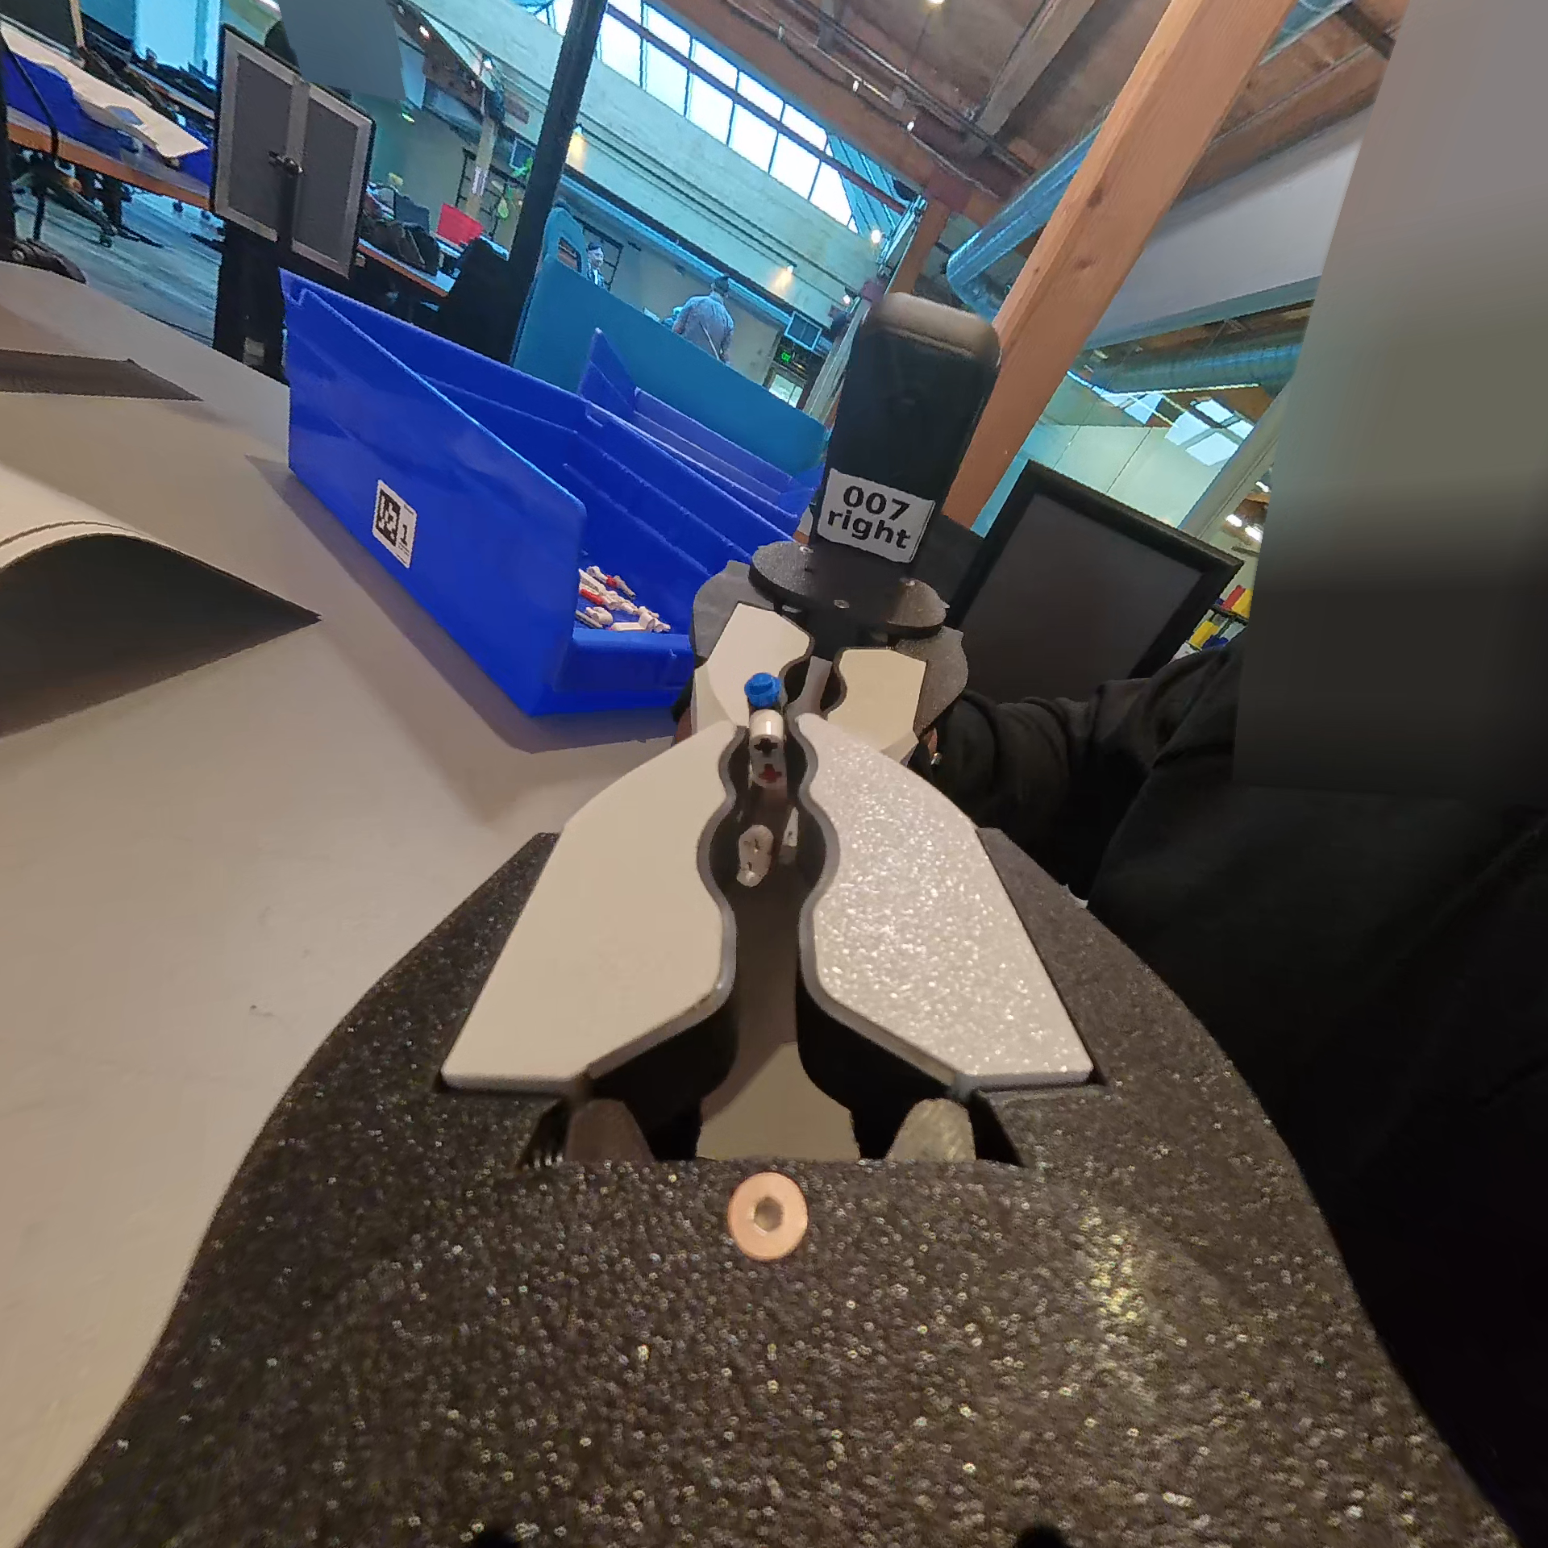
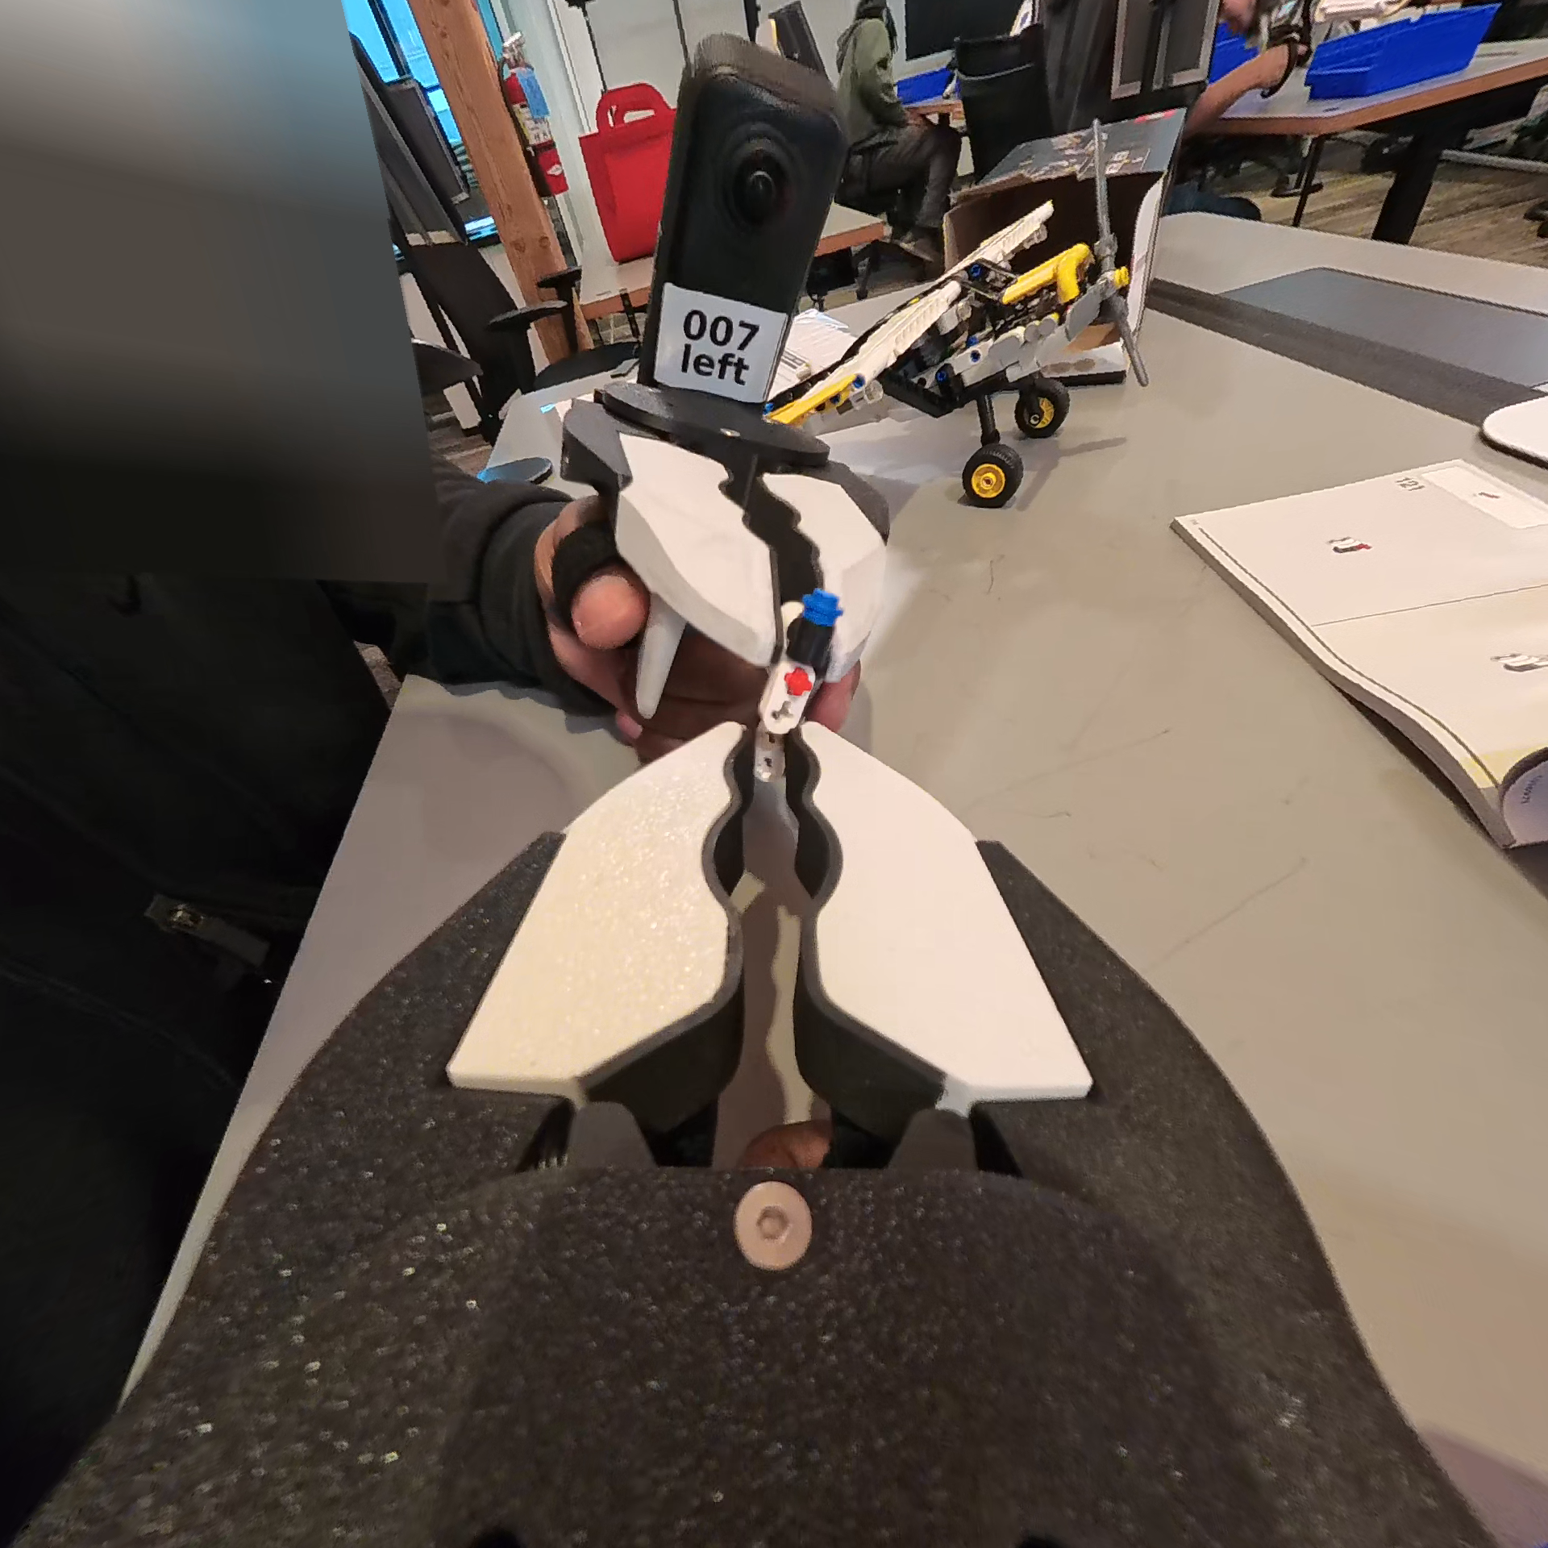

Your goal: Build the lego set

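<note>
Gray counter [image 2: 1089,754] fills the frame; at centre, left tool [image 1: 766,745] and right tool [image 2: 771,745] both clench one small white toy piece [image 2: 787,687] with a blue pin [image 2: 821,605].

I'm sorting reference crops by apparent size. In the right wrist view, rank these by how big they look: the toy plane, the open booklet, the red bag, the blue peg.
1. Open booklet, though it is cut off at the edge
2. Toy plane
3. Red bag, farther away
4. Blue peg
</note>
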Demonstrator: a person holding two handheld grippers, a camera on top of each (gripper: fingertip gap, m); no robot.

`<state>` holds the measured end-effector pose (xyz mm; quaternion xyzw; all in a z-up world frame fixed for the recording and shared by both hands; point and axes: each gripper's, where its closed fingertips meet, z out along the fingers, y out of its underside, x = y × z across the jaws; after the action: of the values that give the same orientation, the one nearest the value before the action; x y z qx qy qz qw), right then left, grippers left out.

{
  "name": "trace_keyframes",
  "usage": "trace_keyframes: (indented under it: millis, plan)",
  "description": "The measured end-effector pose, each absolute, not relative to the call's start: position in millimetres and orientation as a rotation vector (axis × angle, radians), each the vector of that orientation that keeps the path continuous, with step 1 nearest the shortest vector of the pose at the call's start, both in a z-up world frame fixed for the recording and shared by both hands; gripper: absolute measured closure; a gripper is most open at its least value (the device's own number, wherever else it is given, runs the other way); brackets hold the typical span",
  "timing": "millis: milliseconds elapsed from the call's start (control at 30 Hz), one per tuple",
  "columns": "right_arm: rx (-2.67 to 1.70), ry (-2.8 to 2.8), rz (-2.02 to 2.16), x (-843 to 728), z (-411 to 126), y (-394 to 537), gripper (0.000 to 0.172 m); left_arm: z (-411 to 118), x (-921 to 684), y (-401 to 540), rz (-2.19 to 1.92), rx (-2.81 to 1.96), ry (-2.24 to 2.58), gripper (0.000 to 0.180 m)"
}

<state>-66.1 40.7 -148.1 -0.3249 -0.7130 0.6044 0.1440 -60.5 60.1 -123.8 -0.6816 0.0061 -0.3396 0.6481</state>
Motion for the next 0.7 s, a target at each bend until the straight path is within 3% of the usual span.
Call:
trace_keyframes:
  millis: [700]
  plan:
    - [-0.869, -2.035, 1.858, -56, -134, 47, 0.165, -133, -57, 48, -0.67, -1.659, 0.226, 0.173]
